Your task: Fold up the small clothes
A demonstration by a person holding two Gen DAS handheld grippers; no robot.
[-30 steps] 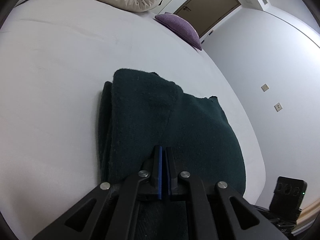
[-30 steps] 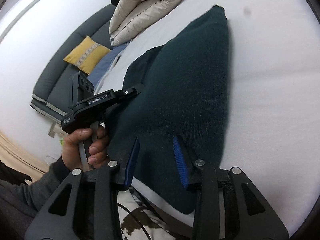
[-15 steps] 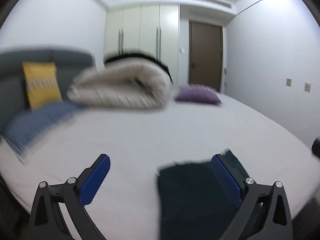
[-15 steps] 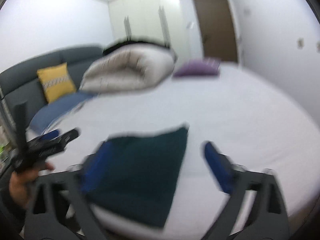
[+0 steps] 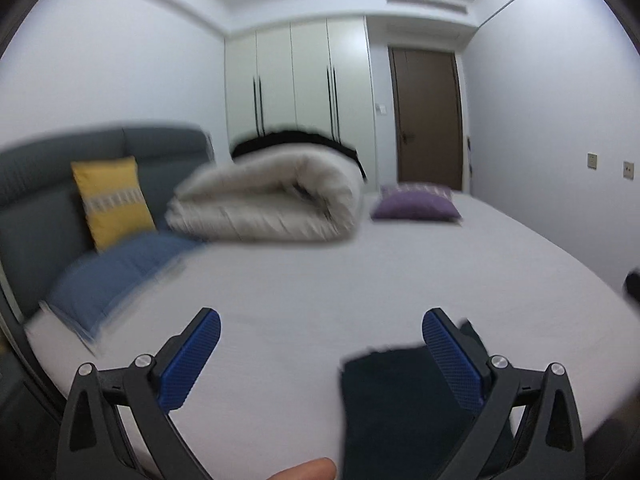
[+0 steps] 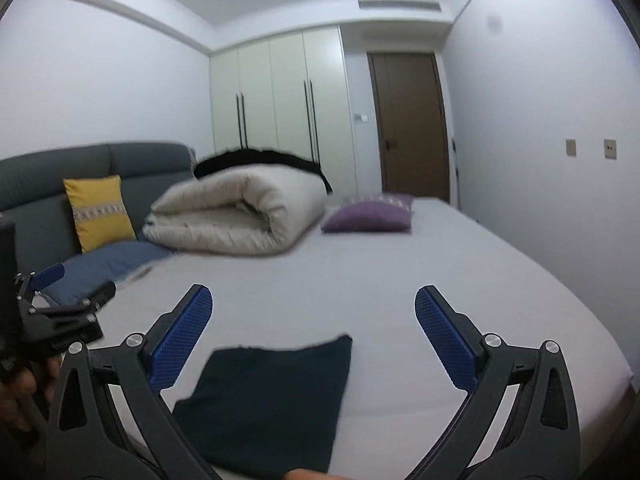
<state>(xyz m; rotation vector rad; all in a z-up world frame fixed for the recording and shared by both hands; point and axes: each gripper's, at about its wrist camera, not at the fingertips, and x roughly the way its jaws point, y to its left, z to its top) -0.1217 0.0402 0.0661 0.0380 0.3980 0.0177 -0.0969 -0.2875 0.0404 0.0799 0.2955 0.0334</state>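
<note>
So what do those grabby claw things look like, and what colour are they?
Each gripper, left and right, is a black plastic claw with triangle-shaped cut-outs, round silver bolts and two flat fingers. The finger pads are bright blue with a bumpy, dotted texture. From the right wrist view, the left gripper's black body shows small pale lettering, too blurred to read.

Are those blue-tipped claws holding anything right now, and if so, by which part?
Nothing is held. The left gripper and right gripper both stand wide open above the white bed, and the folded dark green knitted garment lies flat there, untouched.
</note>
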